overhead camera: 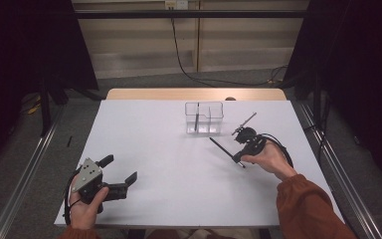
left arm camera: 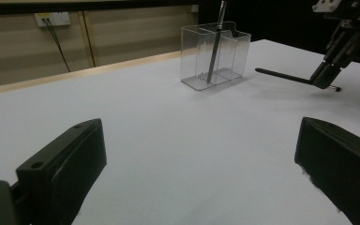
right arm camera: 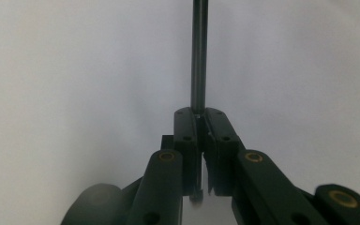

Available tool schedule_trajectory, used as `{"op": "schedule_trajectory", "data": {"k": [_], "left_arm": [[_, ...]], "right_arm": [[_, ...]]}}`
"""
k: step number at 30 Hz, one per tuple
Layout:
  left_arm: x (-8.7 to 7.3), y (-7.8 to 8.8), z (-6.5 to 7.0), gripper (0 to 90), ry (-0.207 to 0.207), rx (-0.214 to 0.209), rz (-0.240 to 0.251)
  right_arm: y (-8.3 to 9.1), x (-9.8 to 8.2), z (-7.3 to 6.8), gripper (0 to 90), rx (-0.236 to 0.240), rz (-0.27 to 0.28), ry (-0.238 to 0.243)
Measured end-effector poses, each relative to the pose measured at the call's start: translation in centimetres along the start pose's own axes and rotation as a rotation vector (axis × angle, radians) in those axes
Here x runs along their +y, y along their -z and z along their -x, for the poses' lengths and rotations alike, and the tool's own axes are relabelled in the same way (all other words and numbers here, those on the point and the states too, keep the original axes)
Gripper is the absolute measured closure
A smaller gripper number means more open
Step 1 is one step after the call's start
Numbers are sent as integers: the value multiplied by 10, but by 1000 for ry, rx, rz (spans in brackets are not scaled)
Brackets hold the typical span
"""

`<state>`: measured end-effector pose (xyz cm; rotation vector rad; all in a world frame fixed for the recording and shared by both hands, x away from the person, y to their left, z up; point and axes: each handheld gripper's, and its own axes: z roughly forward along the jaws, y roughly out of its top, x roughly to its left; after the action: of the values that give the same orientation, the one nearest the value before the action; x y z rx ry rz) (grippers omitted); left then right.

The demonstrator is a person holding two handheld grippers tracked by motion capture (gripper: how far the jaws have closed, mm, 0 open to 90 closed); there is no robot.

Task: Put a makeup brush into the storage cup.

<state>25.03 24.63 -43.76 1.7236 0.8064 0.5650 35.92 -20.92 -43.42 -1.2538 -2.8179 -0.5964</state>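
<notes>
White table (overhead camera: 179, 174) under dim light. Right tongs (overhead camera: 238, 158) are clamped on a thin dark rod (overhead camera: 223, 148), held just above the table, near a clear box (overhead camera: 204, 118). A second rod (overhead camera: 197, 119) stands inside that box. Left tongs (overhead camera: 122, 172) rest at the near left, jaws wide apart, holding nothing.

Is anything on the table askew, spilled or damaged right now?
Nothing stands out. The clear divided container stands upright with one dark pen leaning inside. The right gripper is shut on a second pen, held roughly level above the table. The left gripper rests open.
</notes>
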Motion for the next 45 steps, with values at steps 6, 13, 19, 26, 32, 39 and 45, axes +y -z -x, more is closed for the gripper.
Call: {"op": "schedule_trajectory", "data": {"k": [6, 13, 19, 26, 32, 39, 45], "left_arm": [[0, 0, 0, 22, 0, 1, 1], [0, 0, 0, 22, 3, 6, 0], [0, 0, -1, 22, 2, 6, 1], [0, 1, 0, 22, 1, 7, 3], [0, 1, -1, 22, 1, 7, 2], [0, 1, 0, 22, -2, 3, 4], [0, 1, 0, 22, -1, -3, 8]], "right_arm": [[5, -5, 2, 839, 26, 69, -10], [8, -10, 3, 839, 42, 139, -15], [11, -15, 0, 839, 54, 211, -11], [16, -20, -1, 839, 63, 305, -6], [21, -25, 0, 840, 58, 371, 0], [31, -30, -3, 840, 63, 459, 7], [34, -33, -8, 840, 90, 492, 18]]}}
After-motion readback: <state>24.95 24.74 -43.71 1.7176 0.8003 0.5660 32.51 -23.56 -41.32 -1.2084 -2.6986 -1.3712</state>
